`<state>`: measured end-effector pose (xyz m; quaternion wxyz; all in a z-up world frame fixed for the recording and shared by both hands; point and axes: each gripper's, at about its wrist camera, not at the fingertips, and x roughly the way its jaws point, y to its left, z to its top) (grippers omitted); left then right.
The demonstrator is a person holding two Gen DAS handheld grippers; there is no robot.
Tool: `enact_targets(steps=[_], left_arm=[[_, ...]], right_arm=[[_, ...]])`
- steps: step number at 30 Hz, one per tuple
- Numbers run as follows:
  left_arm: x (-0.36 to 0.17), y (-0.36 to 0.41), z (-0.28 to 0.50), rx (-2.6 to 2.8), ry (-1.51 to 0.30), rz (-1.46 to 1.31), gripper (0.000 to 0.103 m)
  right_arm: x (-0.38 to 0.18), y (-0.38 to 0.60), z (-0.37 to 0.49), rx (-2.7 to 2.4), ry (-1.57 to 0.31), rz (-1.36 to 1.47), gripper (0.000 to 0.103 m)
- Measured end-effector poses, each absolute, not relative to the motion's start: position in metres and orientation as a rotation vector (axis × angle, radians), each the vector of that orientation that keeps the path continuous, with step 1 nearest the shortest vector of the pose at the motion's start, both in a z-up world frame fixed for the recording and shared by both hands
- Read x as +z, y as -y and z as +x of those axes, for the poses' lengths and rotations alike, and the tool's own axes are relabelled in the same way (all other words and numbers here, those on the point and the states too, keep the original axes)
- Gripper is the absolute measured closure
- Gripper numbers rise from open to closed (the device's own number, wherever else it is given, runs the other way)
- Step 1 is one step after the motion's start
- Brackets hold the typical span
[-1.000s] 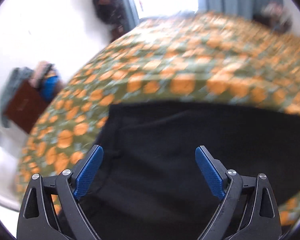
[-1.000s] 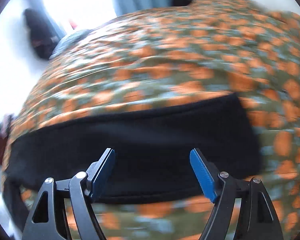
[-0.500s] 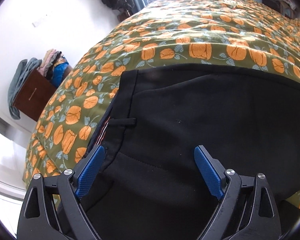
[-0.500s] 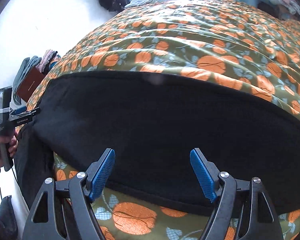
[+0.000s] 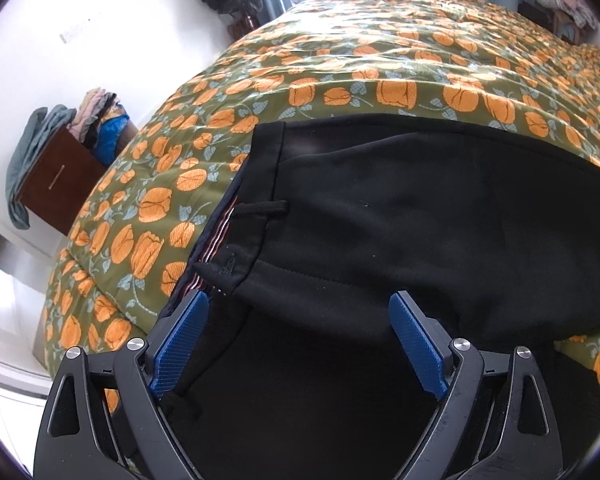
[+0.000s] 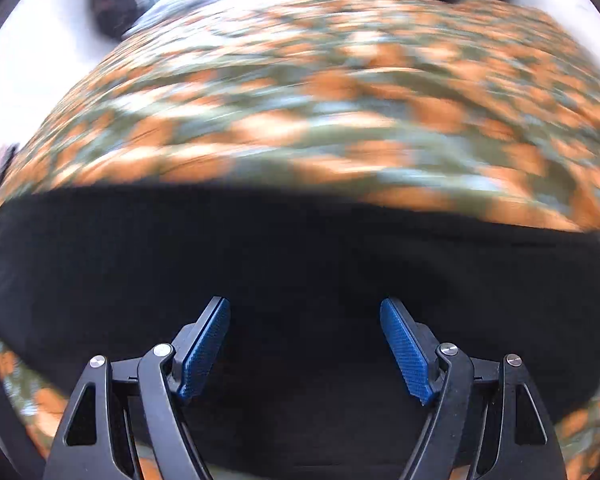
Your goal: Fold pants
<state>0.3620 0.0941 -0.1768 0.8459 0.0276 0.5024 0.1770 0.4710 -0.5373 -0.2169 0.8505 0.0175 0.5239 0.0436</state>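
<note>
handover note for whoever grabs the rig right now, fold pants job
Left tool: open, empty, over the waistband end of the black pants.
Right tool: open, empty, over the pants' other stretch; that view is blurred.
Pants lie flat lengthwise on the orange-flowered bedspread, apparently folded leg on leg; near edge at the bed's edge.
Left to do: grip the ends and fold across.
</note>
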Motion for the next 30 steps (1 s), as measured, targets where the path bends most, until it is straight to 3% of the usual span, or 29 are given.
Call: enact_targets(steps=[4, 7, 11, 14, 16, 18, 20, 25, 30], left_arm=[[-0.162, -0.067, 0.377, 0.254, -1.037, 0.015, 0.010], [-0.152, -0.026, 0.404, 0.086, -1.027, -0.022, 0.010], [-0.174, 0.031, 0.441, -0.076, -1.113, -0.070, 0.006], [-0.225, 0.051, 0.459, -0.015, -1.249, 0.005, 0.006], [-0.235, 0.058, 0.458, 0.000, -1.238, 0.074, 0.005], [-0.221, 0.057, 0.452, -0.003, -1.219, 0.082, 0.007], [-0.199, 0.045, 0.440, -0.011, -1.182, 0.058, 0.007], [-0.160, 0.007, 0.406, 0.018, -1.087, 0.012, 0.006], [-0.152, -0.020, 0.372, 0.084, -1.088, -0.037, 0.006]], right_arm=[[-0.211, 0.668, 0.460, -0.294, -1.098, 0.164, 0.026], [-0.185, 0.707, 0.438, -0.351, -1.013, 0.243, 0.026], [-0.165, 0.689, 0.436, -0.099, -0.971, 0.343, 0.026], [-0.169, 0.651, 0.447, 0.191, -1.006, 0.450, 0.026], [-0.176, 0.626, 0.455, 0.241, -1.035, 0.403, 0.026], [-0.206, 0.624, 0.470, 0.050, -1.169, 0.232, 0.028], [-0.207, 0.635, 0.471, -0.029, -1.171, 0.211, 0.034], [-0.164, 0.685, 0.462, -0.267, -1.005, 0.222, 0.027], [-0.176, 0.682, 0.488, -0.128, -1.137, 0.213, 0.025]])
